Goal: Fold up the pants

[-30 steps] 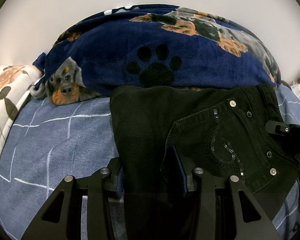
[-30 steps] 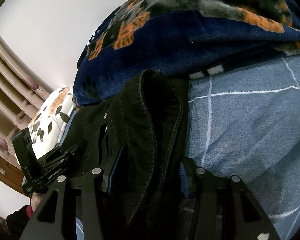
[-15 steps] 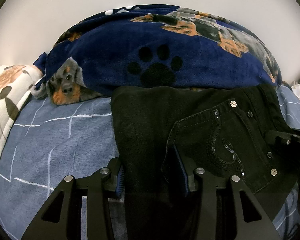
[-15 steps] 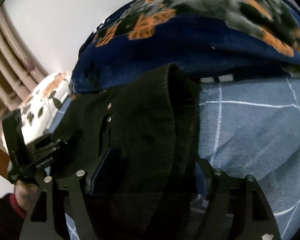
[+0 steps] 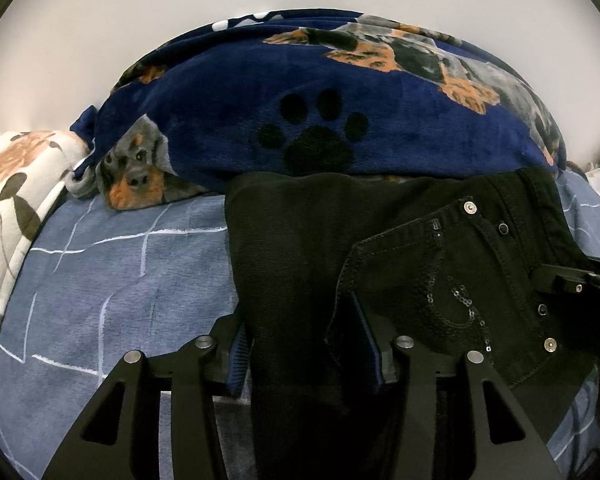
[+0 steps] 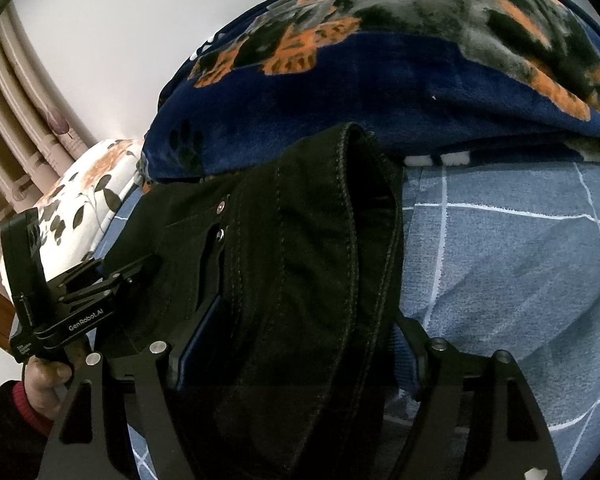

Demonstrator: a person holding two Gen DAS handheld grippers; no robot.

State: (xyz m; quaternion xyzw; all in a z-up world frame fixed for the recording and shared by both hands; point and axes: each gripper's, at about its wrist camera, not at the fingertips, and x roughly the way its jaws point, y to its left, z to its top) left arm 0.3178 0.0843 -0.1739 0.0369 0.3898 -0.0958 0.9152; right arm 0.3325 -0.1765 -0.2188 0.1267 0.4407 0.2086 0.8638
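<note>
The black pants (image 5: 340, 248) lie folded on the blue checked bedsheet (image 5: 120, 272), with a sequinned back pocket (image 5: 448, 292) and metal studs facing up. My left gripper (image 5: 304, 344) is shut on the pants' left part, with fabric bunched between its blue pads. In the right wrist view the pants (image 6: 300, 260) rise as a thick fold with the waistband edge on top. My right gripper (image 6: 300, 340) is shut on that fold. The left gripper's body (image 6: 72, 304) shows at the left of the right wrist view, held by a hand.
A navy dog-print blanket (image 5: 320, 112) is heaped right behind the pants, touching their far edge; it also shows in the right wrist view (image 6: 380, 80). A floral pillow (image 5: 12, 184) lies at the left. A white wall is behind, curtains (image 6: 24, 128) at far left.
The left view is almost unchanged. The right gripper has shifted and its jaws stand wider around the thick fold; the pants fill more of its view.
</note>
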